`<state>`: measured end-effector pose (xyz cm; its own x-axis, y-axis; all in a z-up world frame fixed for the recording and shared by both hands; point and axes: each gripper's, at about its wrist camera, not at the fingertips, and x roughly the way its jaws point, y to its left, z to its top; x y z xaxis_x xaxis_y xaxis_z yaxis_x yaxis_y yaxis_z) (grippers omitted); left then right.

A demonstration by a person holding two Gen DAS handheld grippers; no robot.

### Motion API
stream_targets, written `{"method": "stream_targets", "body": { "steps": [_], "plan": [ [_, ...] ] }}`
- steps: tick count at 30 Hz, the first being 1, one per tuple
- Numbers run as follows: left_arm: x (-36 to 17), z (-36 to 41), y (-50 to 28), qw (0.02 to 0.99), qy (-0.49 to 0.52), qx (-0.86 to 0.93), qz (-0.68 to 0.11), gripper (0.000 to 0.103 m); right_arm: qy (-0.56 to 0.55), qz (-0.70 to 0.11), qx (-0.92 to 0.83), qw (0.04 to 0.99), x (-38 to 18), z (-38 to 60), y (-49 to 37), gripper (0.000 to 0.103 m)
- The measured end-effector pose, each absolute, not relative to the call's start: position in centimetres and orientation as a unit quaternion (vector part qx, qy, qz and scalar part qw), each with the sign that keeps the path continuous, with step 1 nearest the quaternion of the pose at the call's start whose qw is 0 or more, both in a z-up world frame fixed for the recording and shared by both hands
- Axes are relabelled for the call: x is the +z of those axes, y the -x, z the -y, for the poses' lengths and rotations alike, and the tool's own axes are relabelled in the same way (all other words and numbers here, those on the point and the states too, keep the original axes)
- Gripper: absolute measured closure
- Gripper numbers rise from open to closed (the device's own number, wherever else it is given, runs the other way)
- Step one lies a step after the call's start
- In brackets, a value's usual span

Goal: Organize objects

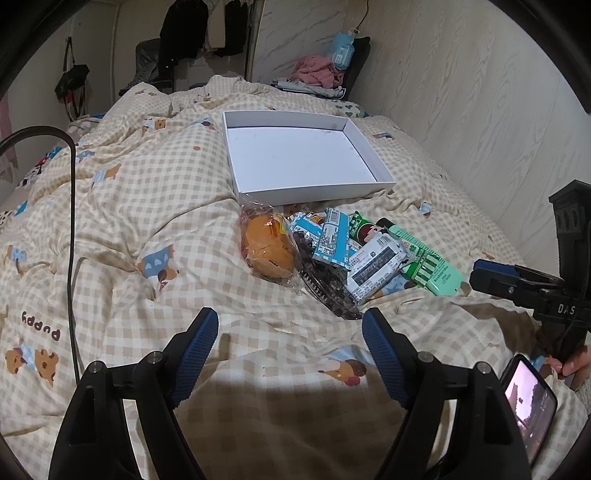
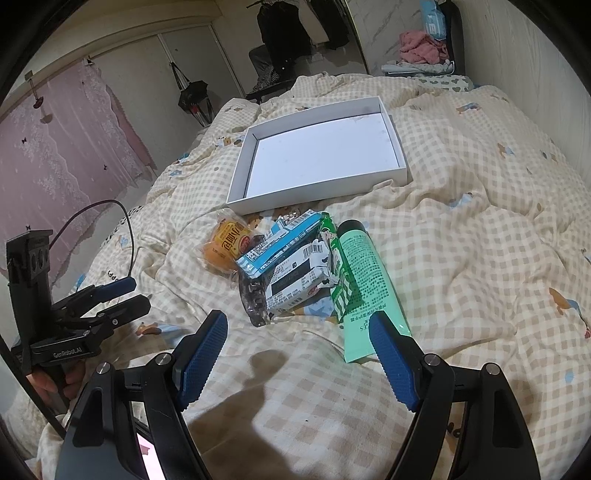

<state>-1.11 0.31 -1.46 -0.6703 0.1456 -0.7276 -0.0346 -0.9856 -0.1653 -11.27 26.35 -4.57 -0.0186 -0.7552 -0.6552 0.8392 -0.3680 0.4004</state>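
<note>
Both my left gripper [image 1: 290, 356] and right gripper [image 2: 297, 360] hang with jaws wide apart, empty, above the checked quilt [image 1: 147, 206]. The heap of wrapped snacks [image 2: 284, 266] lies just before the shallow white cardboard tray [image 2: 317, 158], handy for loading.

Home bedroom, checked quilt [image 1: 147, 206] over a bed, hanging clothes [image 1: 184, 33] (dark ones), pink curtain [image 2: 55, 147]

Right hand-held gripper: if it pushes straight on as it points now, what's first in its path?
Probably the checked quilt, then the snack pile; the mint-green tube lies by the right finger. The right hand-held gripper is open and empty; depth unclear.
</note>
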Motion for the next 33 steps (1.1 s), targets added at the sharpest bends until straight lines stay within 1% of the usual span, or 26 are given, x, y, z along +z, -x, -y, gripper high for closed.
{"method": "stream_targets", "body": {
  "steps": [23, 33],
  "plan": [
    [-1.7, -0.2, 1.3, 0.05, 0.409, 0.909, 0.069, 0.02, -0.428, -0.041, -0.708, 0.56, -5.1, -26.3, 11.3, 0.022],
    [-2.1, 0.1, 3.4, 0.066, 0.446, 0.89, 0.071, 0.02, -0.438, -0.049, -0.71, 0.549, -5.6, -25.5, 12.0, 0.022]
  ]
}}
